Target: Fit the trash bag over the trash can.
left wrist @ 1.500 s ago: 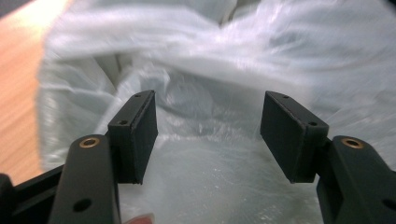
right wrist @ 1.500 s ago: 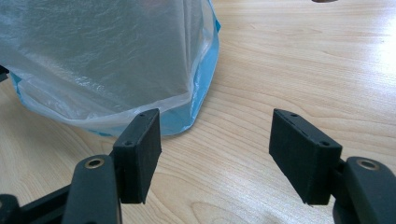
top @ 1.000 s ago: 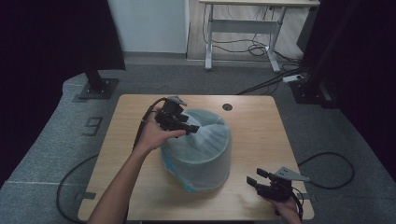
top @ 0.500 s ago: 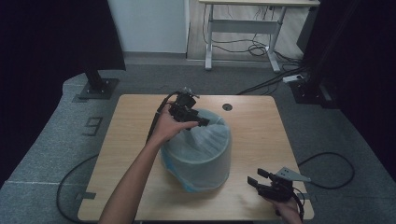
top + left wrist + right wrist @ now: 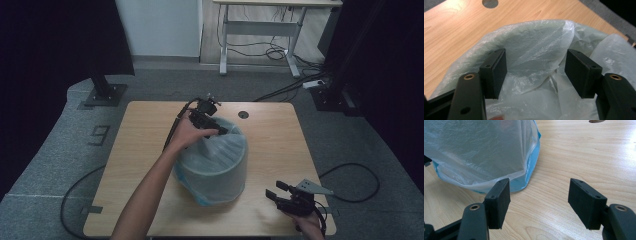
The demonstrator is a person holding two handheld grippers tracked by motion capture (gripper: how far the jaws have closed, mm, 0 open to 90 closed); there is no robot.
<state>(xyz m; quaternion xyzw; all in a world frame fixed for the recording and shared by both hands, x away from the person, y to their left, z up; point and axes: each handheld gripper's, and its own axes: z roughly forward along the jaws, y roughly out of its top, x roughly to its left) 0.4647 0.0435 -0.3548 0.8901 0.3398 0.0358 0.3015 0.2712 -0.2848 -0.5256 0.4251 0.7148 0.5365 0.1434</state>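
A translucent plastic bag (image 5: 217,162) covers a blue bin (image 5: 201,201) in the middle of the wooden table (image 5: 140,150). My left gripper (image 5: 220,131) hovers at the bag's far top edge. In the left gripper view its jaws stand open (image 5: 536,62), with crumpled bag film (image 5: 531,42) beyond and below them and neither pad pressing on it. My right gripper (image 5: 275,190) rests low near the table's front right corner, open, with bare wood between its fingers (image 5: 539,192). In the right gripper view the bag (image 5: 479,147) and the bin's blue edge (image 5: 532,170) lie ahead to the left.
A round cable hole (image 5: 243,114) sits in the table behind the bag. Cables trail off the table's left side (image 5: 75,195) and loop on the floor at right (image 5: 360,185). A stand base (image 5: 105,92) and a desk frame (image 5: 260,35) stand beyond the table.
My left hand has carried its gripper to the right and away across the bag's top, to the far edge. The right gripper has stayed put.
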